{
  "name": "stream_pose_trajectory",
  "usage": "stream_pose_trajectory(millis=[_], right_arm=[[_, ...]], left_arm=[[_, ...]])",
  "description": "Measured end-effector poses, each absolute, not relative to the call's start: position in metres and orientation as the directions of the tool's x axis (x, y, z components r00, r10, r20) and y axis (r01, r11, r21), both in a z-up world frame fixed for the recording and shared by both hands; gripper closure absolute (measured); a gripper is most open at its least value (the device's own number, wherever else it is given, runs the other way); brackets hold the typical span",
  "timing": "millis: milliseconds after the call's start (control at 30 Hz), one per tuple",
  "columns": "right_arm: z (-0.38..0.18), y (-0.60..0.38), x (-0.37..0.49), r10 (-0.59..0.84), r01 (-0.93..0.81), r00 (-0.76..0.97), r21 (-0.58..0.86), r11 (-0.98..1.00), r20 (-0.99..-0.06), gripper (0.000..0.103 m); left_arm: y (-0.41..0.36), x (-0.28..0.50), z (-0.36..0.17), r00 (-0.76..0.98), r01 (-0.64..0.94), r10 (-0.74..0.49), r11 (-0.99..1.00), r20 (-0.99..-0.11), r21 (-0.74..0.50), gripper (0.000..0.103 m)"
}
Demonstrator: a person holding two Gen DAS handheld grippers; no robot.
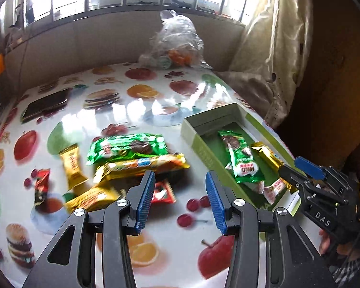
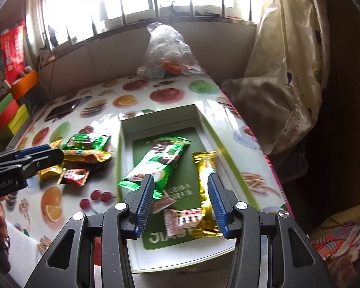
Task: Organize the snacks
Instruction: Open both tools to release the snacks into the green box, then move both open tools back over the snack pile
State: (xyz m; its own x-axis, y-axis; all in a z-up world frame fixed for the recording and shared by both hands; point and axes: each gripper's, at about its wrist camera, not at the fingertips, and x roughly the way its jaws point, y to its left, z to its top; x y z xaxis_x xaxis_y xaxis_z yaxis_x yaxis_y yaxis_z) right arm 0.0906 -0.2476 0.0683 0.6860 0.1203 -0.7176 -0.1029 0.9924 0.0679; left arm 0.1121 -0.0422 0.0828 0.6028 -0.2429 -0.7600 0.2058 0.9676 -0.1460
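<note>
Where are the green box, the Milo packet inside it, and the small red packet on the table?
green box (image 2: 121,148), right wrist view, left wall.
Milo packet (image 2: 160,160), right wrist view, wrapper middle.
small red packet (image 1: 162,193), left wrist view, its centre.

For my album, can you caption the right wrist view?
Open right gripper above green box holding four snacks; more wait outside.

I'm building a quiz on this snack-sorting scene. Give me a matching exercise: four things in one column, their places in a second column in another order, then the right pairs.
Things:
1. green Milo wrapper
2. small red packet
3. clear plastic bag
4. dark flat phone-like object

Places:
A. far end of the table, below the window
B. inside the green box
C. far left part of the table
D. on the tablecloth beside the loose snack pile

Pairs: 1-B, 2-D, 3-A, 4-C
</note>
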Motion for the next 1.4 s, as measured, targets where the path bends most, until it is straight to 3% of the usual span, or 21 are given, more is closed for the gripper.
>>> stream_pose_trajectory(millis=[467, 1400], right_arm=[[0.065, -0.2, 0.088, 0.183, -0.188, 0.673, 0.074, 0.979, -0.716, 0.057], [0.03, -0.096, 0.113, 0.32, -0.444, 0.536, 0.061, 0.894, -0.781, 0.057]], left_arm=[[-0.005, 0.083, 0.078, 0.639, 0.131, -0.152, 0.987, -0.754, -0.087, 0.058], [0.097, 0.071, 0.044, 0.614, -0.046, -0.088, 0.988, -0.784, -0.147, 0.058]])
